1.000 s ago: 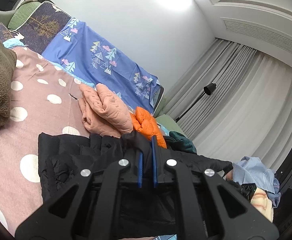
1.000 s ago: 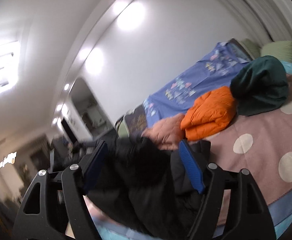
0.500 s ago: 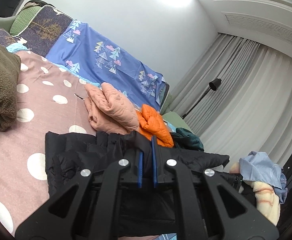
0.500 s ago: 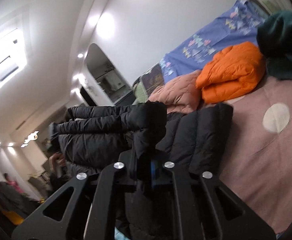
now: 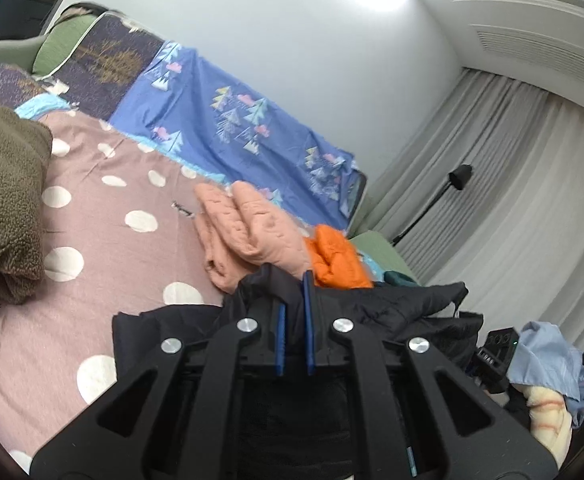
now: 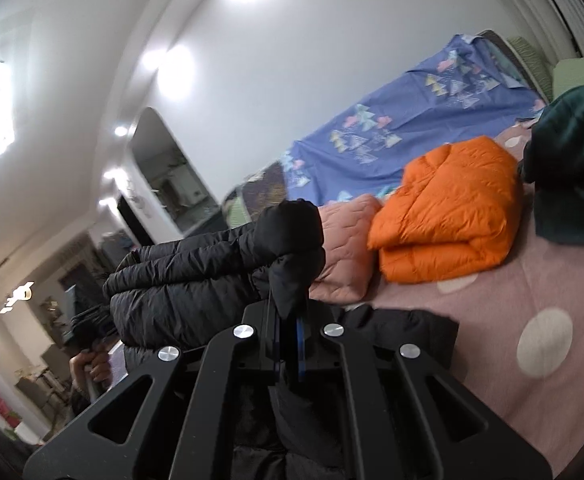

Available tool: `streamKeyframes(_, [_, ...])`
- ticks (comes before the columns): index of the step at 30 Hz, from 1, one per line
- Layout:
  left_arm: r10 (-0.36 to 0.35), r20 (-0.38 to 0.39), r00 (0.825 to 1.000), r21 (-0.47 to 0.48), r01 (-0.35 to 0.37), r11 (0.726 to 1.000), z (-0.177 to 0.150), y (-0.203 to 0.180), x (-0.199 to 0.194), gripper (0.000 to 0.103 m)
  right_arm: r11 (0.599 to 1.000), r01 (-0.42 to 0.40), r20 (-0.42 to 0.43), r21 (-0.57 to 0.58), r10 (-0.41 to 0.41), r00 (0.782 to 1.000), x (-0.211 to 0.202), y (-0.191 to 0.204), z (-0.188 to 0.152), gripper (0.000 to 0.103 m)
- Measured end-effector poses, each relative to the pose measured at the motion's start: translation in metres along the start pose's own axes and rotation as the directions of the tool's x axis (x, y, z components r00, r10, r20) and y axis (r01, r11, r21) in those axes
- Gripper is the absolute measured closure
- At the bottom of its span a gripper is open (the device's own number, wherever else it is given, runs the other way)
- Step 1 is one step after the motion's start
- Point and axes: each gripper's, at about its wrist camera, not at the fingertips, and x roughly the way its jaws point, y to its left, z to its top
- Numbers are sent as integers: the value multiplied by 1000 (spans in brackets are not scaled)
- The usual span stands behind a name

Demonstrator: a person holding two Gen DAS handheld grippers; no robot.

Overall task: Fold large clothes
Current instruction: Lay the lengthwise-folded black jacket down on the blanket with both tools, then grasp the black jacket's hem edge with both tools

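A black puffer jacket (image 5: 392,304) lies at the near edge of the pink polka-dot bed cover (image 5: 104,240). My left gripper (image 5: 293,280) is shut on a fold of the jacket, with black fabric pinched between its blue pads. In the right wrist view my right gripper (image 6: 288,312) is shut on another part of the jacket (image 6: 196,280), and a bunched sleeve rises above its fingertips. Both grippers hold the jacket a little above the bed.
A folded peach quilted jacket (image 5: 248,228), an orange puffer (image 6: 448,216) and a dark green garment (image 6: 572,160) lie in a row behind. A brown fleece (image 5: 4,200) sits left. A clothes pile (image 5: 548,364) and floor lamp (image 5: 460,178) stand right.
My right gripper went from open around the jacket to shut on it and lifted the sleeve. My left gripper stayed shut and moved slightly with the jacket.
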Motion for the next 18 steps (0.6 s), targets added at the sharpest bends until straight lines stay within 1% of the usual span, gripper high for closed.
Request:
streamKeyframes(2, [30,-26,999,-16,-31,999,5,15,16,96,999,35,-24,9,-35,999,19,-6,8,97])
streamKeyframes(4, [69,-59,996,-33,-71,997,9,34,36,96,997,76,-66,32,-74,995,43,-17,15,97])
streamKeyframes(6, [97,-92,991,-55,-103,993,9,52,55,96,992,118,-110,44,-113,987,66,-30,17,97])
streamKeyframes(7, [114,-118,986,-71,-123,990,7,65,67,96,988,149,-141,46,-142,980,80,-39,16,97])
streamKeyframes(9, [136,-163,977,-104,-155,983,4,88,88,96,979,197,-195,52,-184,963,104,-57,12,97])
streamKeyframes(12, [144,-237,961,-165,-186,969,-5,126,121,96,958,274,-282,78,-243,928,138,-90,-3,97])
streamKeyframes(15, [125,-299,946,-226,-197,954,-15,156,147,96,936,343,-357,84,-293,887,160,-114,-18,94])
streamKeyframes(16, [114,-319,941,-247,-199,948,-20,164,155,94,930,360,-377,78,-307,874,165,-119,-24,94])
streamKeyframes(17, [106,-333,937,-260,-199,945,-23,170,161,94,924,377,-387,65,-325,863,169,-123,-28,91])
streamKeyframes(18, [95,-339,936,-271,-194,943,-25,174,164,94,920,388,-390,56,-338,857,170,-125,-29,88])
